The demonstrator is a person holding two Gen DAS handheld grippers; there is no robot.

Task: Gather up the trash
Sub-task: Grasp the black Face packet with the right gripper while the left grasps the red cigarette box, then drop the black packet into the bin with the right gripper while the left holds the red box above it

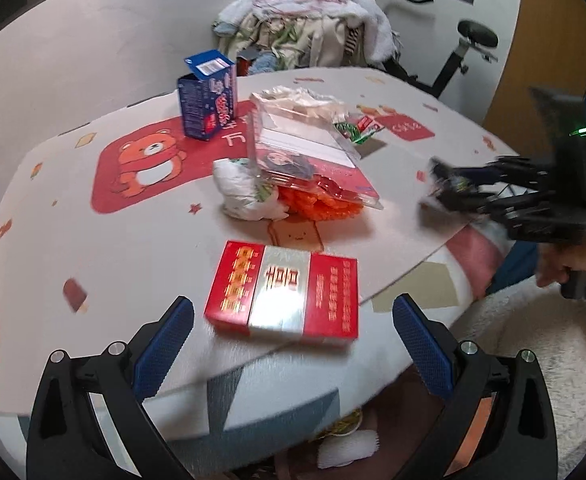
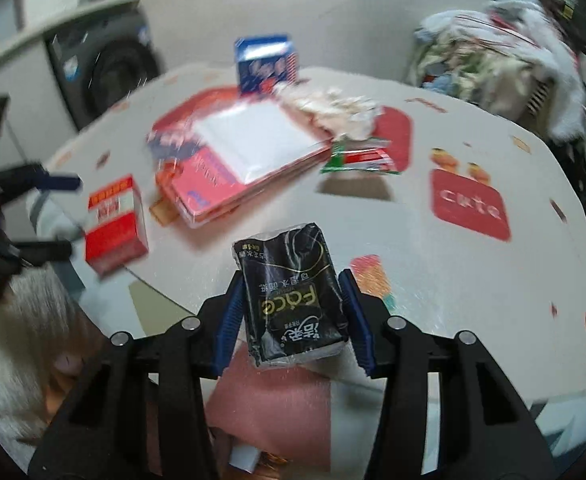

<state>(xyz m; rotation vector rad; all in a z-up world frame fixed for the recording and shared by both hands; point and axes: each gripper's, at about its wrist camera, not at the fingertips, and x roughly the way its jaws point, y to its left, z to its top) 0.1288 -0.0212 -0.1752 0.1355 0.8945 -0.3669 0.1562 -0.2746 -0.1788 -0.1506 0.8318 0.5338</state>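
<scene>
Right tongs [image 2: 293, 312] around tissue pack [image 2: 291, 296] (snug)

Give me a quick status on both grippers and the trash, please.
Right gripper shut on black tissue pack. Left gripper open, short of red box. More litter mid-table; nothing blocking.

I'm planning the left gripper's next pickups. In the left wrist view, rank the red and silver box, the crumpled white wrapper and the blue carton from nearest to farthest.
1. Red and silver box: just ahead of the left gripper, at the table's near edge.
2. Crumpled white wrapper: mid-table, beside the clear tray.
3. Blue carton: upright, far side.
</scene>
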